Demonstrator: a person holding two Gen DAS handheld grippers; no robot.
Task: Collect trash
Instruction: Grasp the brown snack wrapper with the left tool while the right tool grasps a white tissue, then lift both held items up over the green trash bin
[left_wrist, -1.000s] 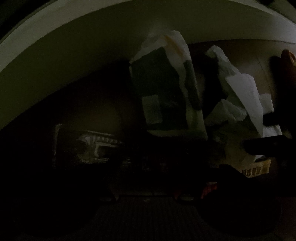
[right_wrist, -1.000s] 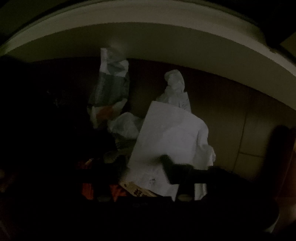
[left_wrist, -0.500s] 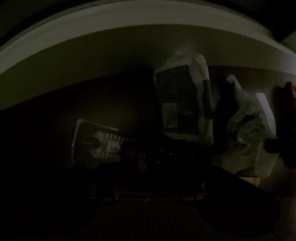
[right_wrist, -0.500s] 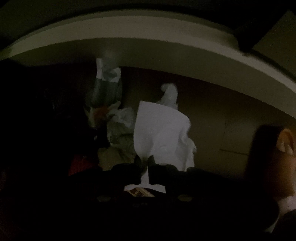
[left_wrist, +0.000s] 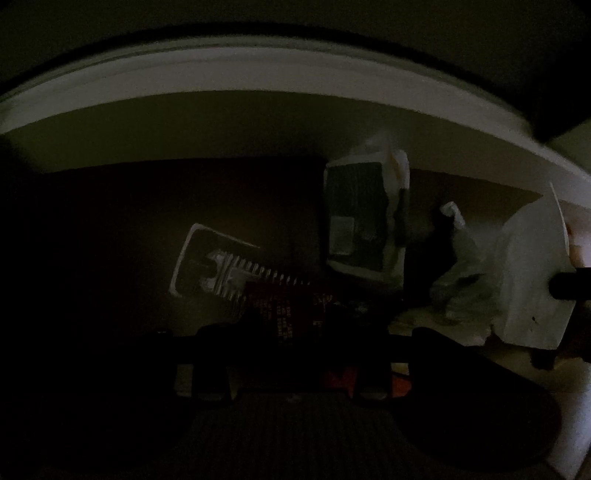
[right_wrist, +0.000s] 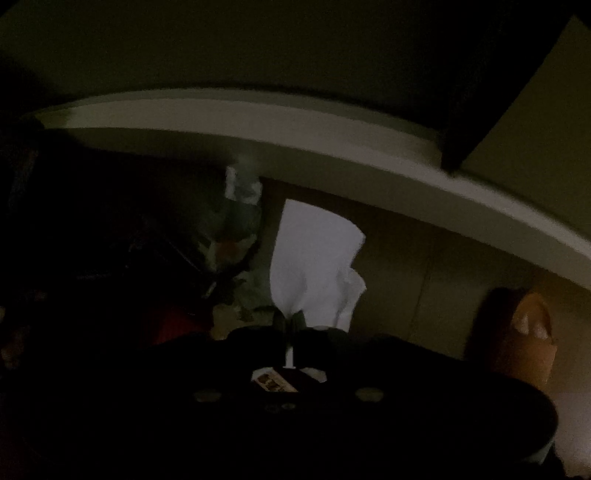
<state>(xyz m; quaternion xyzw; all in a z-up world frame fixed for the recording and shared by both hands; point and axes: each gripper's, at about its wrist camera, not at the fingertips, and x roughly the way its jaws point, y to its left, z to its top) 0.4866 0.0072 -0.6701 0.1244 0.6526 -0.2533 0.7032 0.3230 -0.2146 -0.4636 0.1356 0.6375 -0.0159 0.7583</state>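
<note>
The scene is very dark. My right gripper (right_wrist: 291, 322) is shut on the lower edge of a white sheet of paper (right_wrist: 314, 258), which hangs bunched above the wooden floor. In the left wrist view that paper (left_wrist: 532, 284) shows at the right edge. My left gripper (left_wrist: 291, 325) has its jaws part-way closed on a dark red printed wrapper (left_wrist: 288, 314). On the floor beyond lie a black-and-white wrapper (left_wrist: 210, 266), a dark packet with white edges (left_wrist: 364, 221) and crumpled clear plastic (left_wrist: 461, 288).
A white baseboard (left_wrist: 258, 70) curves along the wall behind the litter. A crumpled green and white wrapper (right_wrist: 236, 225) lies left of the paper. A person's foot (right_wrist: 524, 332) stands on the floor at the right.
The right jaws closed on the white paper and lifted it off the floor. The left jaws closed on the red wrapper. Both views rose, and the litter looks smaller.
</note>
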